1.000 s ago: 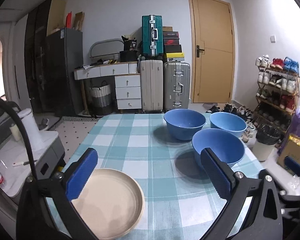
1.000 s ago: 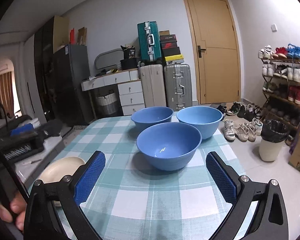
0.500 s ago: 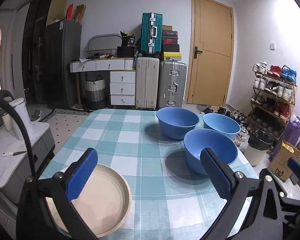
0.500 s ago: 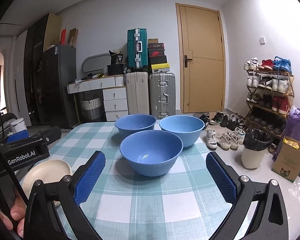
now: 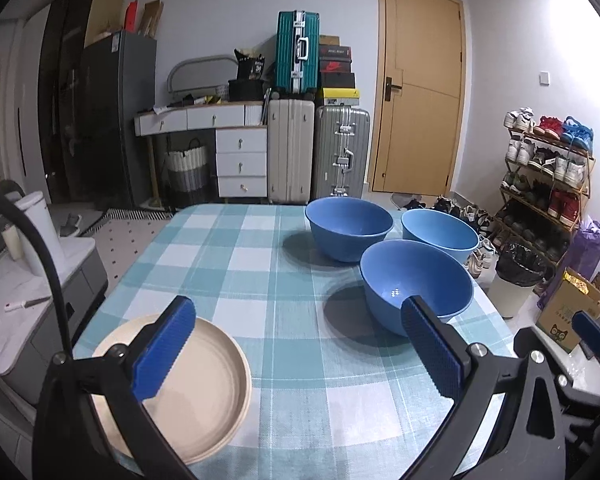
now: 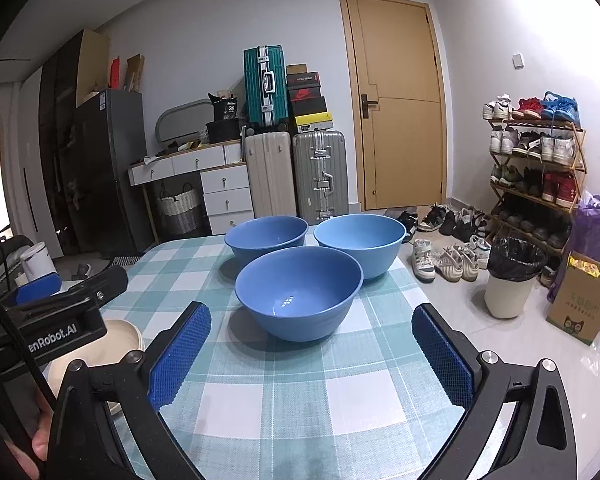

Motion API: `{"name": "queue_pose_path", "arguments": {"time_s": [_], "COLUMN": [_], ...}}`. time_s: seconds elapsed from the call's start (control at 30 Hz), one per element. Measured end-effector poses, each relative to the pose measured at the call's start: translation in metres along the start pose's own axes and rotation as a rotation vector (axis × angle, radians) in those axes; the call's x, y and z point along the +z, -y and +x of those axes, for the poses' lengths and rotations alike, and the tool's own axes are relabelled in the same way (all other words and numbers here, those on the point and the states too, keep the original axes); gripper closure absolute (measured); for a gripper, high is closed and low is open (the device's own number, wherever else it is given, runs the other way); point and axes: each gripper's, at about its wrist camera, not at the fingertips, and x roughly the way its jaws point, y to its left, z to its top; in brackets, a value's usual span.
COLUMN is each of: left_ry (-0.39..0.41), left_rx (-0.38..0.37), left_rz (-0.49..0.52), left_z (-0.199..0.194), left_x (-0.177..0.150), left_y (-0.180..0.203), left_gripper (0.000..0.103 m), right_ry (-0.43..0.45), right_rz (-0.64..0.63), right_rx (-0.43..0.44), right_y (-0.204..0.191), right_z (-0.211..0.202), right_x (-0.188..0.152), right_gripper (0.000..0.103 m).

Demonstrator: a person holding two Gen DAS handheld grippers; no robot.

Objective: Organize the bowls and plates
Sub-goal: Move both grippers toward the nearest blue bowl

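Three blue bowls stand on the checked tablecloth: a near one (image 6: 298,292) (image 5: 416,284), a far left one (image 6: 266,236) (image 5: 348,226) and a far right one (image 6: 359,242) (image 5: 440,234). A beige plate (image 5: 204,384) (image 6: 120,338) lies at the table's near left corner. My left gripper (image 5: 300,344) is open and empty, its left finger over the plate. My right gripper (image 6: 310,354) is open and empty, just in front of the near bowl. The left gripper's body (image 6: 56,320) shows in the right wrist view.
The table (image 5: 236,248) has its right edge close behind the bowls. Beyond it are suitcases (image 5: 292,152), a white drawer desk (image 5: 240,160), a door (image 5: 416,88), a shoe rack (image 6: 536,168), a bin (image 6: 512,276) and a cardboard box (image 6: 580,304).
Both gripper views have shifted slightly: the bowls and plate now sit a little differently in frame. Both grippers stay open and empty. Nothing on the table has moved.
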Motion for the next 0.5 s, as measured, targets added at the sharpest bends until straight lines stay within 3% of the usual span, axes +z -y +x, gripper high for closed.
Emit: {"name": "queue_pose_path", "arguments": {"time_s": [0.23, 0.5], "left_ry": [-0.086, -0.203], "left_rx": [0.000, -0.014], "left_rz": [-0.035, -0.077], "left_z": [0.018, 0.041], "left_x": [-0.002, -0.006], "left_y": [-0.002, -0.002], "left_gripper": [0.000, 0.000], "right_ry": [-0.015, -0.053], "right_rz": [0.026, 0.142], "right_rx": [0.015, 0.043], "right_y": [0.004, 0.028], "right_z": [0.003, 0.012], "right_x": [0.000, -0.002], "right_gripper": [0.001, 0.001]}}
